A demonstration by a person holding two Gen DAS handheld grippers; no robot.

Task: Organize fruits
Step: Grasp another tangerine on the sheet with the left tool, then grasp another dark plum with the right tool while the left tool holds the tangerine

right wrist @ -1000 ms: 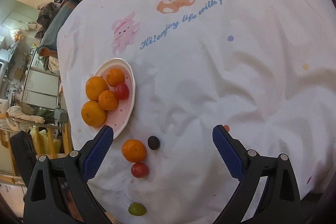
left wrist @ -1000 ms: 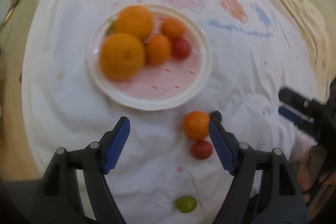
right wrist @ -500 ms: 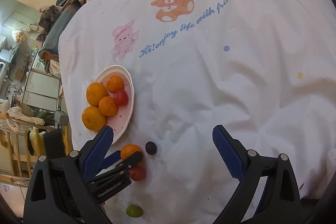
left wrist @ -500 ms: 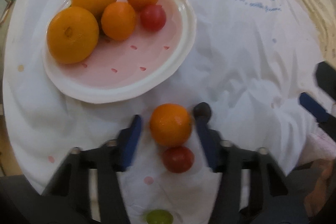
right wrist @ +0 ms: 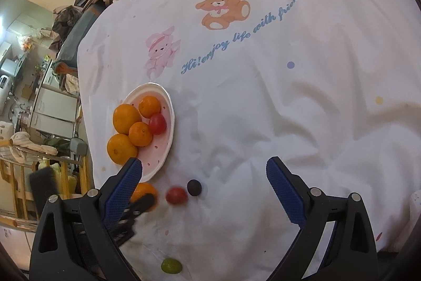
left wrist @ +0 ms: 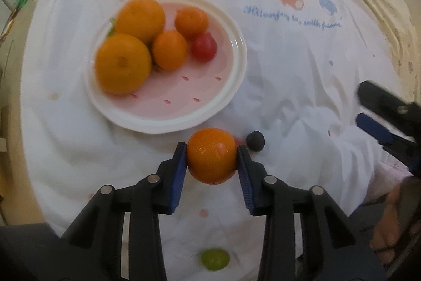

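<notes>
A small orange (left wrist: 211, 156) sits between the blue pads of my left gripper (left wrist: 211, 149), whose jaws are closing and press on both its sides, just in front of the white plate (left wrist: 231, 86). The plate holds several oranges and a red tomato (left wrist: 204, 49). On the cloth lie a second red tomato (right wrist: 176, 195), mostly hidden behind the held orange in the left wrist view, a dark round fruit (left wrist: 255, 141) and a green fruit (left wrist: 214, 258). My right gripper (right wrist: 204, 162) hovers open over the cloth, right of the plate, holding nothing.
A white tablecloth (right wrist: 263, 96) printed with cartoon animals covers the table. Its left edge runs close behind the plate (right wrist: 172, 123), with a wooden chair (right wrist: 15, 170) and kitchen clutter beyond. A hand (left wrist: 394, 223) shows at the lower right of the left wrist view.
My left gripper came down around the small orange and its jaws closed onto it. The loose red tomato has shifted nearer the dark fruit. The right gripper has stayed where it was.
</notes>
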